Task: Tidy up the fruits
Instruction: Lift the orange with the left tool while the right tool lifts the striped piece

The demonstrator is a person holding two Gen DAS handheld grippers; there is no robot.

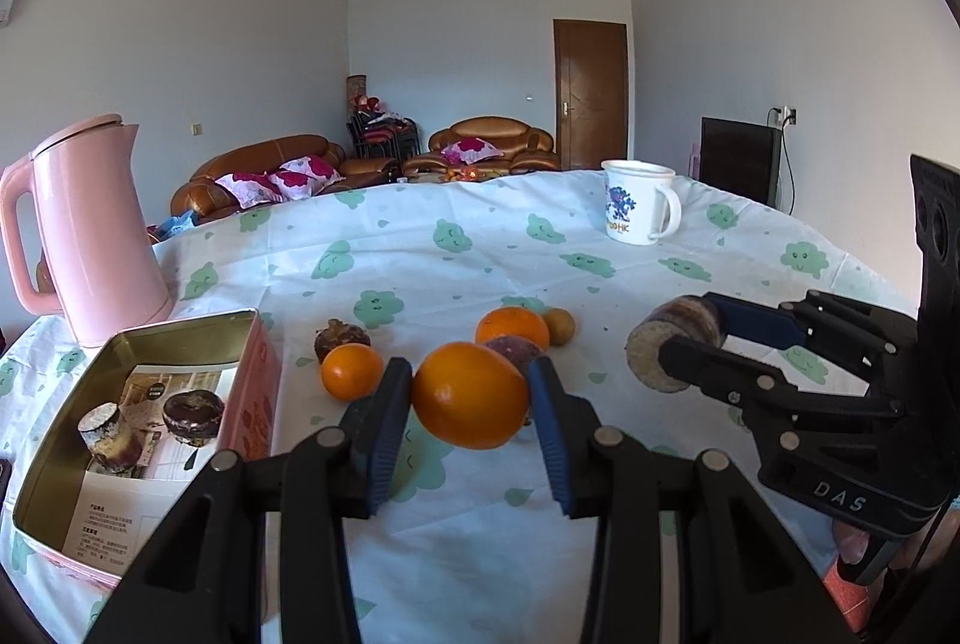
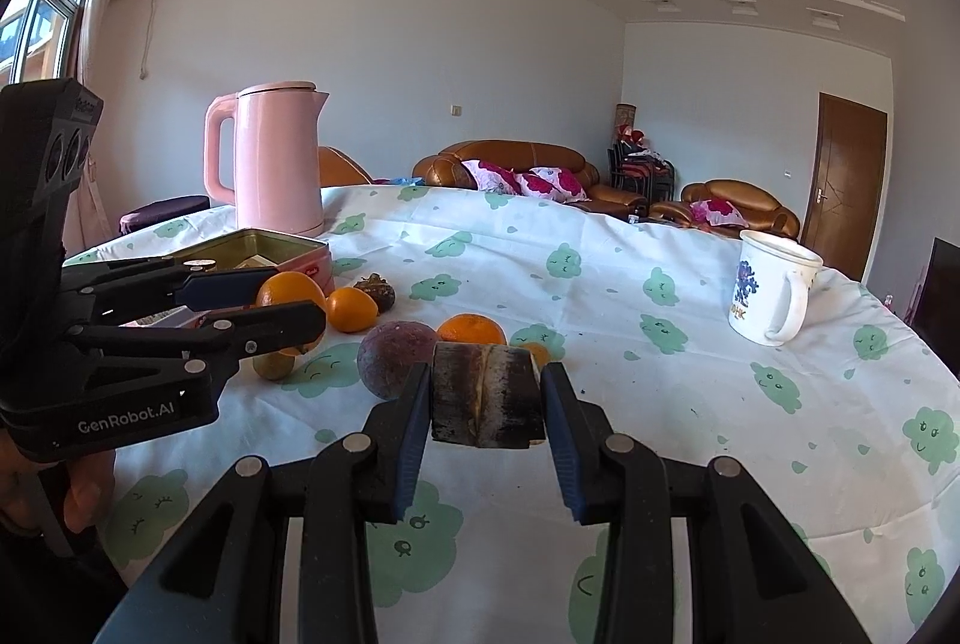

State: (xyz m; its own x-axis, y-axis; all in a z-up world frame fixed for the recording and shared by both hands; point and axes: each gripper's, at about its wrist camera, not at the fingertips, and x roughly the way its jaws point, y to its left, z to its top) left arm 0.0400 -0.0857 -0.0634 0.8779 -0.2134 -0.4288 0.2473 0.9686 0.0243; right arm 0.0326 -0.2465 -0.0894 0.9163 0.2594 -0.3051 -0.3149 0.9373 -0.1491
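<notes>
Both jaws loaded: left gripper (image 1: 471, 398) clamps a round orange fruit (image 1: 470, 395), right gripper (image 2: 487, 401) clamps a dark cut stalk chunk (image 2: 487, 398) across its length. Open pink tin box (image 1: 72, 476) sits left of the orange; left gripper nearer.

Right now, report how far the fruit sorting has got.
Done: two dark pieces already lie in the tin. In hand: the left hand-held gripper clamps an orange; the right hand-held gripper clamps a dark cut chunk. Left on the tablecloth: two smaller oranges, a purple fruit and other small ones.
</notes>
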